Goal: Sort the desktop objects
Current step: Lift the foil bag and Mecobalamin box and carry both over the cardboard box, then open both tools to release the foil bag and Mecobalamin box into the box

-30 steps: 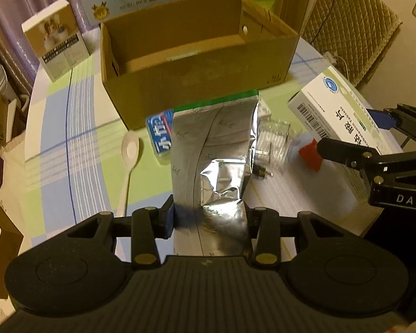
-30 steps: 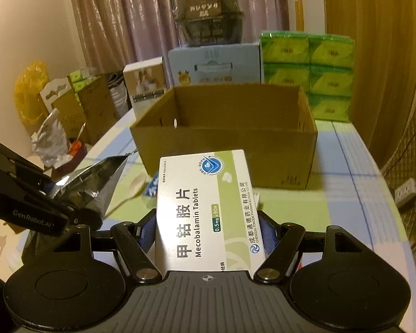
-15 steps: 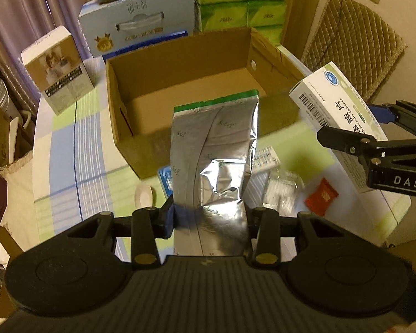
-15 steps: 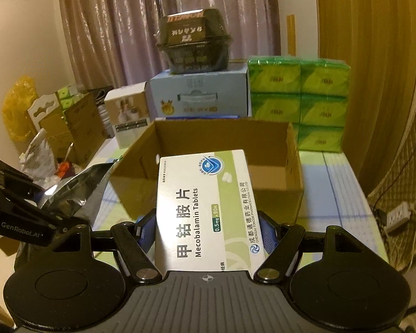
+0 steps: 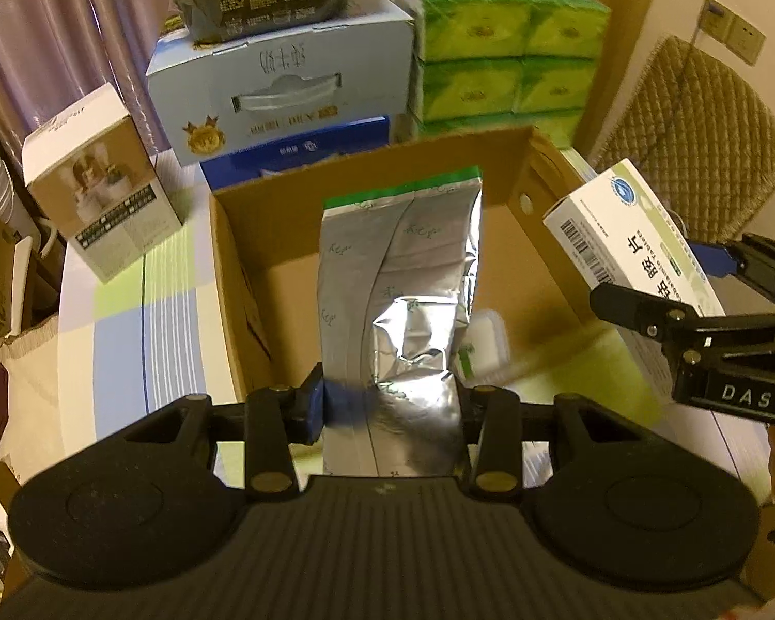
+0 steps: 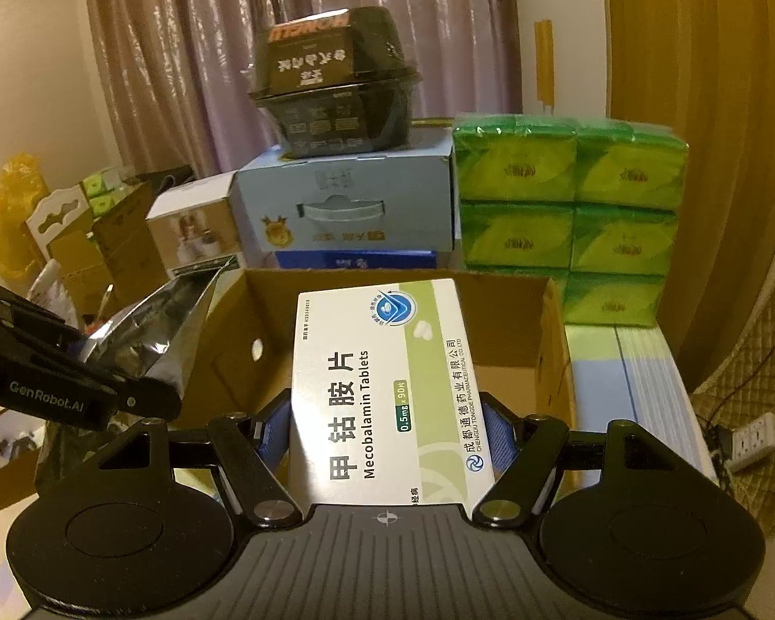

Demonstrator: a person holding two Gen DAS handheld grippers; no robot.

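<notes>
Foil pouch and tablet box point lengthwise toward carton.

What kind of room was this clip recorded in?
Most likely a lived-in home room, not a lab: purple curtains behind a table with a checked cloth, stacked green tissue packs and a milk carton case, plus a quilted chair back and wall sockets.

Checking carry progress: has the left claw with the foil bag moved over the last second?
Yes. The left claw, shut on the foil bag, has advanced toward the cardboard box; the bag now sits over its opening rather than short of the front wall.
</notes>
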